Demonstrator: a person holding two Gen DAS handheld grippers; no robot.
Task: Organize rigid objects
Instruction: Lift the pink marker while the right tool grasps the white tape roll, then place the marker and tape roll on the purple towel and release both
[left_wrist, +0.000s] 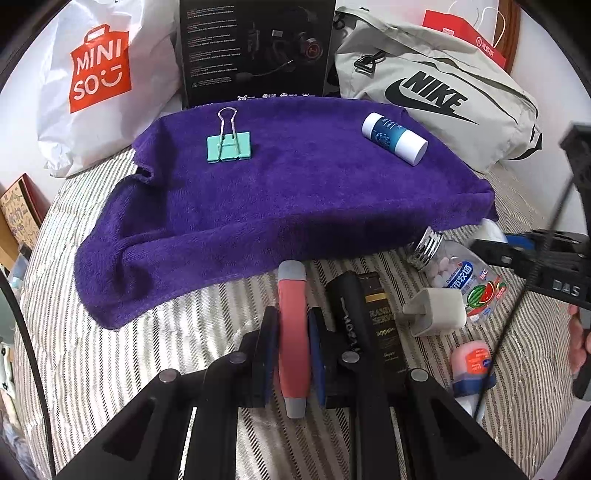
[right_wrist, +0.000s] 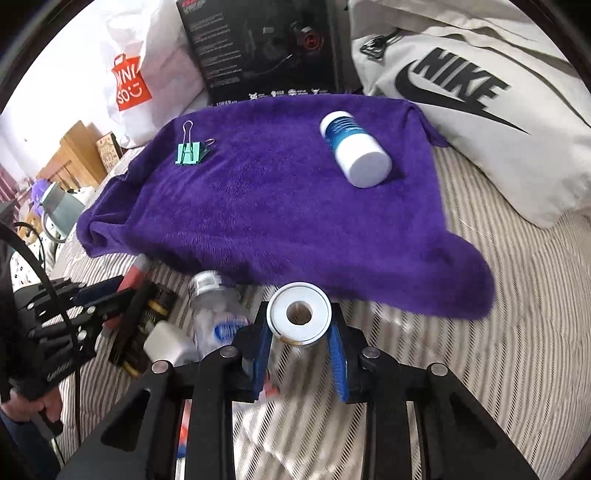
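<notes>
Gripping a pink tool (left_wrist: 291, 339), the left gripper (left_wrist: 291, 345) hangs over the bed (left_wrist: 166, 332). The right gripper (right_wrist: 300, 343) clamps a white roll (right_wrist: 299, 314) just before the purple towel (right_wrist: 280, 206), which carries a clip (right_wrist: 189, 152) and bottle (right_wrist: 356, 149).

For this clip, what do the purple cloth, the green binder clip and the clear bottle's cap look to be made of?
Purple cloth: soft plush fabric, probably microfibre, matte; fuzzy nap and rumpled edges show.
Green binder clip: smooth mint body, likely painted metal though plastic is possible; its looped handles are bare shiny wire.
Clear bottle's cap: ribbed, bright silver, so metal or metallised plastic.
</notes>
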